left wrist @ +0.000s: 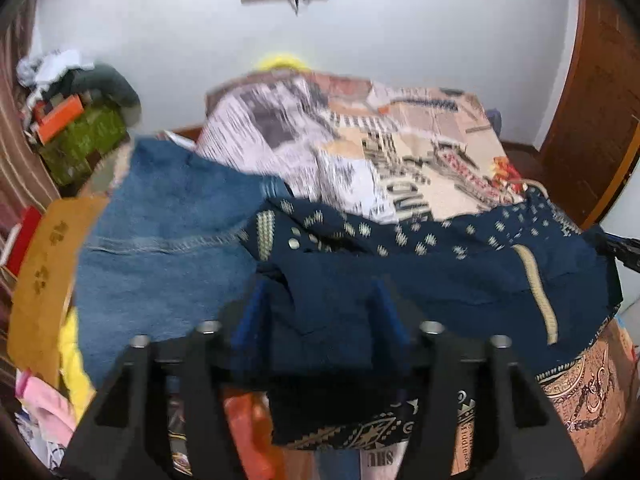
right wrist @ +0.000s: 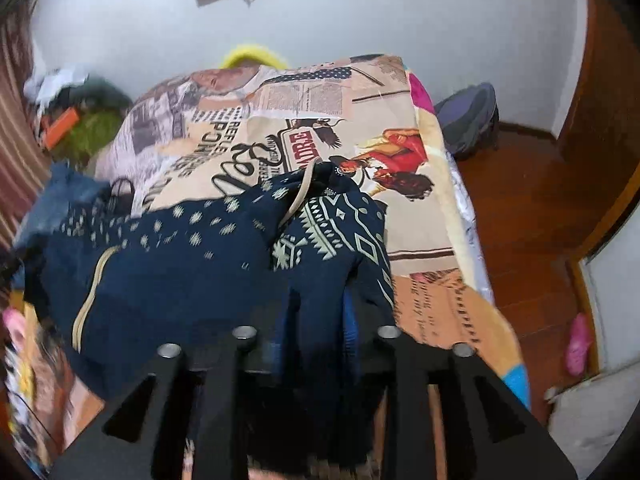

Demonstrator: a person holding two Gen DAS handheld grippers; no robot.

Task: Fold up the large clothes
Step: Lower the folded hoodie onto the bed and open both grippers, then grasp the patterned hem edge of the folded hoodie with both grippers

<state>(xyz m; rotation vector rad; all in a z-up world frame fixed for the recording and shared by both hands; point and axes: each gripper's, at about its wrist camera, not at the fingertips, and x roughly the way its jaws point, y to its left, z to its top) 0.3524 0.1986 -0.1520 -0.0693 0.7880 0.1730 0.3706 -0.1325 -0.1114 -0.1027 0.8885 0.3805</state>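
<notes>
While draped across lower centre of both wrist views, navy patterned cloth garment (left wrist: pixel 420 280) on collage-print bedspread (left wrist: pixel 400 148). Left gripper (left wrist: pixel 316 320), right gripper (right wrist: pixel 316 320) part-open, cloth between, apparently released. Step: fold laid. Next: regrip an edge.

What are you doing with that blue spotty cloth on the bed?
A person is folding clothes with a two-finger gripper in each hand. The dark blue patterned garment lies across the near end of the bed, over its printed bedspread. Its cloth sits between the fingers of the left gripper and the right gripper, whose jaws stand apart, not clamped. A pair of blue jeans lies to its left.
</notes>
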